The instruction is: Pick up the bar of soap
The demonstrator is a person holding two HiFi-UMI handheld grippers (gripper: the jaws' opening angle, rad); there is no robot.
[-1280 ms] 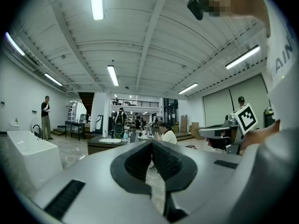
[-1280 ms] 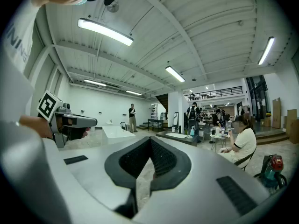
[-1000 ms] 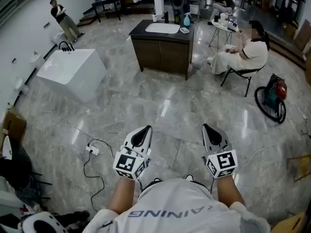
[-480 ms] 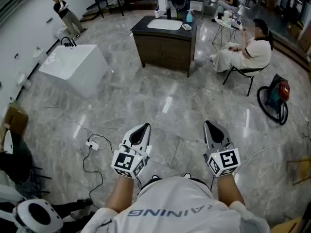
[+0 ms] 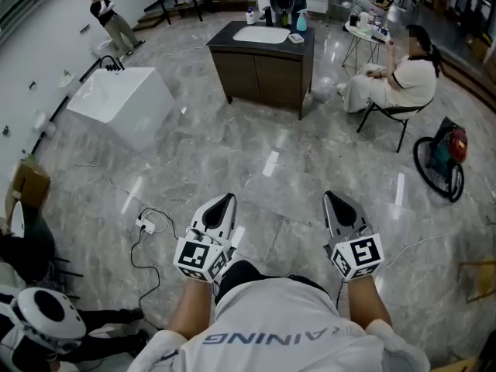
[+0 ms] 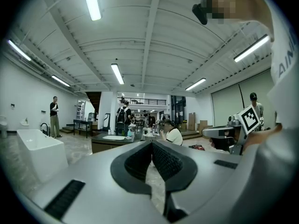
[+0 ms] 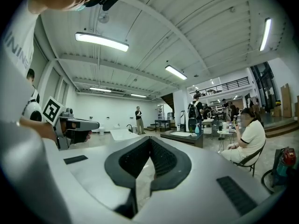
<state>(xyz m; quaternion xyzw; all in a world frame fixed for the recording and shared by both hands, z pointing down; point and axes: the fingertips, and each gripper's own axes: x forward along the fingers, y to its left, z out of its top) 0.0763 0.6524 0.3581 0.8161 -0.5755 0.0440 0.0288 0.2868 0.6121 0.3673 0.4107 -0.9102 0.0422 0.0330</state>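
Left gripper and right gripper are held level at the waist, aimed at 12 o'clock toward the vanity, probably a carry posture for the approach. The gripper views show both jaw pairs closed on nothing; the head view cannot show this. The soap is not identifiable, though it may be the small item beside the basin.

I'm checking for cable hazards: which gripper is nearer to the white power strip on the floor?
Left. In the head view the left gripper is held just right of the power strip; the right gripper is farther right, beyond the left one.
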